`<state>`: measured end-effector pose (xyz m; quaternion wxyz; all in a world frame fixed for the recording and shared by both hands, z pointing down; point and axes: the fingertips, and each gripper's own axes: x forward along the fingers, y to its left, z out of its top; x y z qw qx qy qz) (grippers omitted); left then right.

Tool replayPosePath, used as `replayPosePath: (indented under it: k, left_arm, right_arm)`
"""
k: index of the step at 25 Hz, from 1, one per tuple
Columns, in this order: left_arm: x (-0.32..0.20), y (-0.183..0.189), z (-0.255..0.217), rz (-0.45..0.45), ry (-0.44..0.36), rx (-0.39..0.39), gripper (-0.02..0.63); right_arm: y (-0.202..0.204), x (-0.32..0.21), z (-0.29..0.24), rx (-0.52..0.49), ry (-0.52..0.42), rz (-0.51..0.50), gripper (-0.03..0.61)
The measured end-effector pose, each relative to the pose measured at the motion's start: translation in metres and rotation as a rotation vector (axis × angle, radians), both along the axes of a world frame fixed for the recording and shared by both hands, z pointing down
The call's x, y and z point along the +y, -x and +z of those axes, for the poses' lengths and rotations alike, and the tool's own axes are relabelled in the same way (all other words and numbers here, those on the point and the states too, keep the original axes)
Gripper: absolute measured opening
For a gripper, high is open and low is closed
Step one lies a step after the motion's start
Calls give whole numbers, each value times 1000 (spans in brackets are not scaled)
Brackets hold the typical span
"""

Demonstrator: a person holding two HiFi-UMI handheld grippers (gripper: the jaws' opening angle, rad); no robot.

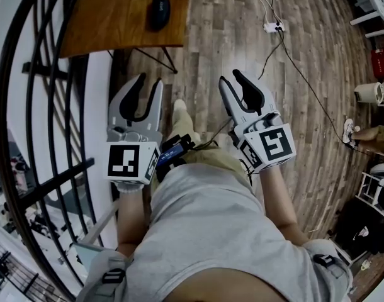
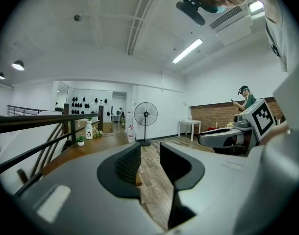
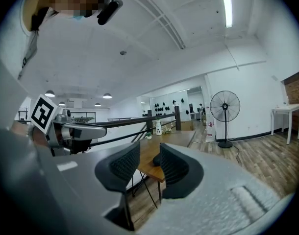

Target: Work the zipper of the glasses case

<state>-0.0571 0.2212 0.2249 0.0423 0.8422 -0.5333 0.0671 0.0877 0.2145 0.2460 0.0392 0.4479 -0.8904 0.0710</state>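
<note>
Plank flooring ran under everything, with a black railing along one side and a wooden table standing ahead of the person. On that table lay a dark oval thing, most likely the glasses case. It sat toward the table's right edge in the head view, set back from the near edge, and well apart from both grippers.

The left gripper and the right gripper were held out side by side over the floor, short of the table. Each had its jaws spread with nothing between them. Only floor showed through the left gap, while the table's near corner and the dark case showed through the right.

No zipper could be made out at this range, so work on it looked not yet begun. The main risk I would expect was the case skating toward the table's right edge if one gripper tugged the pull before the other had pinned the shell. A small pull tab could also slip from the broad ribbed pads. A cable trailing from a power strip could catch a foot on the way in.

No words could be read. The marker cubes bore only black-and-white square patterns, and the print on a white bottle at the table's far end was too small.
</note>
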Motion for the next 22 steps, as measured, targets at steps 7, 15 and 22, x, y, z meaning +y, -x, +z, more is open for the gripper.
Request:
replayPosePath:
  k: [7,15,22]
  left_arm:
    - [-43,-4,7,-1,16,-4,121]
    - [-116,5,7,24,34,-1,121]
    - [-179,19,8,45,56,4,121]
  right_arm:
    - [-7,-36,3,2,15,12,124]
    - [6,-106,-5,-15,29,15,123]
    - [24,-166,-11,4,29,17,123]
